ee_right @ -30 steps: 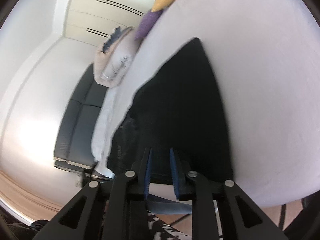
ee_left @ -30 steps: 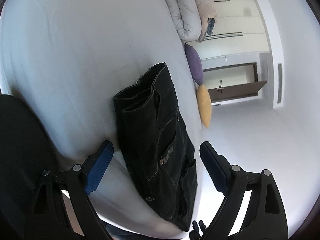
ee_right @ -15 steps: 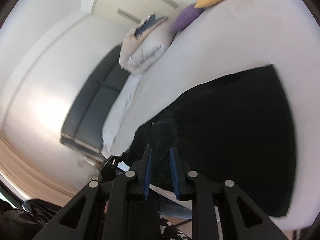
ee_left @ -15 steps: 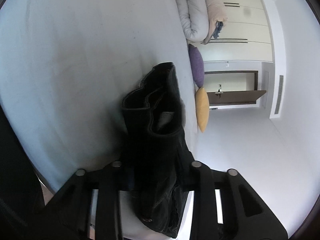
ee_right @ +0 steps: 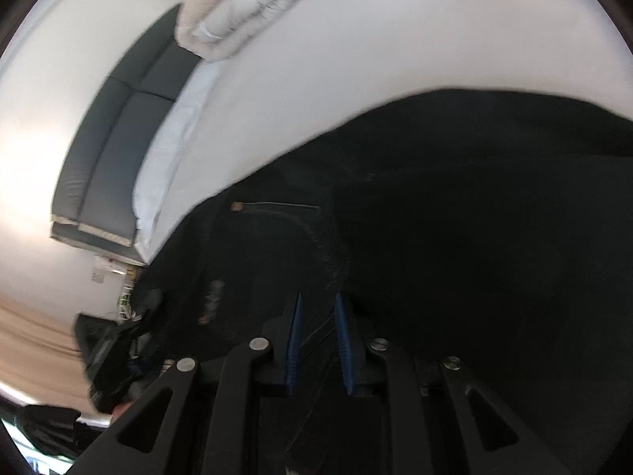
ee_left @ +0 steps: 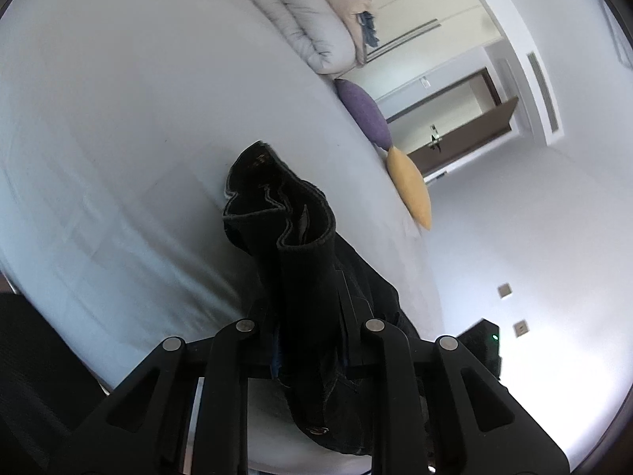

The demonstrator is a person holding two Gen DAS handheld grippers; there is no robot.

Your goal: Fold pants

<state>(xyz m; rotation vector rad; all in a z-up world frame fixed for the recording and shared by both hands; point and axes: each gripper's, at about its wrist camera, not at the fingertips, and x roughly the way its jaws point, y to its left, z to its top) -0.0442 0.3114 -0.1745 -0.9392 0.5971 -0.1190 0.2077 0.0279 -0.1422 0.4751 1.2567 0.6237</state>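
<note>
A: In the left wrist view, what is being held?

B: The black jeans (ee_left: pixel 300 277) are being clamped by the left gripper (ee_left: pixel 312 316); its jaws are drawn in narrow, with folded denim bunched between them and hiding the pads. The layered hem ends are being lifted above the white bed (ee_left: pixel 118 118), the open edges showing pale stitching, while the rest of the garment is hanging down past the fingers toward the mattress edge, where a metal button is showing.

A: And what is being seen around it?

B: A rolled duvet (ee_left: pixel 312 19) is lying at the far end of the bed, with a purple cushion (ee_left: pixel 366 113) and a yellow cushion (ee_left: pixel 411 186) set along the edge just beside each other. A brown door (ee_left: pixel 470 130) is standing open beyond.

A: In the right wrist view?

B: The right gripper (ee_right: pixel 318 336) is being held nearly closed on the jeans (ee_right: pixel 474 237); dark cloth is being pinched between the blue pads (ee_right: pixel 294 336), with only a slim gap left. The jeans are spreading across the bed (ee_right: pixel 395 39) and filling most of the picture, blurred. The rolled duvet (ee_right: pixel 237 12) and a grey headboard (ee_right: pixel 114 138) are being shown further off
</note>
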